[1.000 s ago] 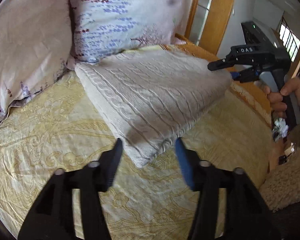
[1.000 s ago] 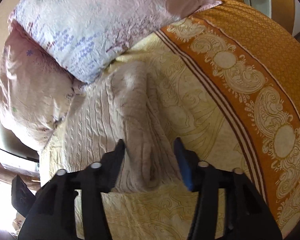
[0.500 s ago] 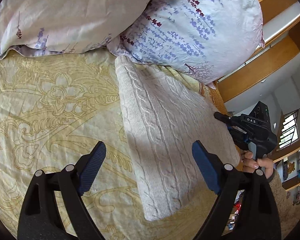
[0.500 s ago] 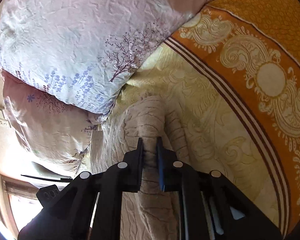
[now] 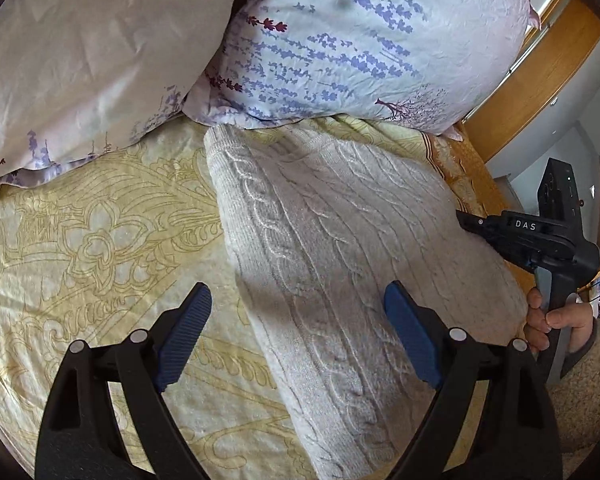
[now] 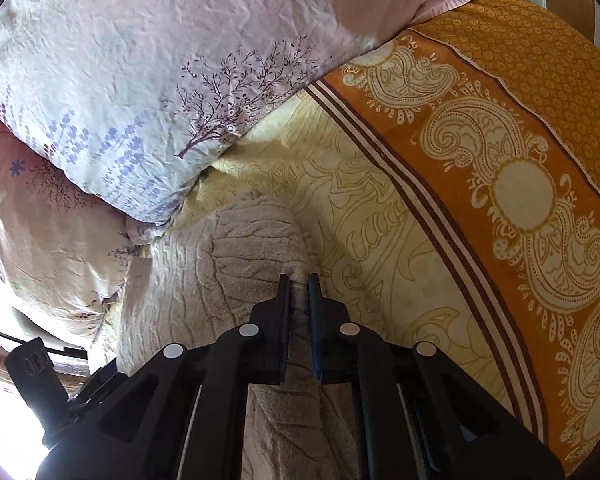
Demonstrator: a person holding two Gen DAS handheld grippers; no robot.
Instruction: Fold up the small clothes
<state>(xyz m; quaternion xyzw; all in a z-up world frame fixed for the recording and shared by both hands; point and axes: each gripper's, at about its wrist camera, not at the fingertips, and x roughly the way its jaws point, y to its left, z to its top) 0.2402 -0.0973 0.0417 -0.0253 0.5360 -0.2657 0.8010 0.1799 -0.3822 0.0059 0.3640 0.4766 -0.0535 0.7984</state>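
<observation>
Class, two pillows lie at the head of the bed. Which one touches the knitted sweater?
The lavender-print pillow: its lower edge meets the cable-knit sweater. The plainer pillow lies apart from it, leftward.

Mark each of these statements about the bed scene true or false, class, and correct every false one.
1. The right gripper is shut on the cable-knit sweater. True.
2. The left gripper grips the sweater. False: its jaws are opening, pads clear of the knit.
3. The sweater lies on a yellow patterned bedspread. True.
4. The sweater is striped red. False: it is plain cream.
5. Two floral pillows lie beyond the sweater. True.
</observation>
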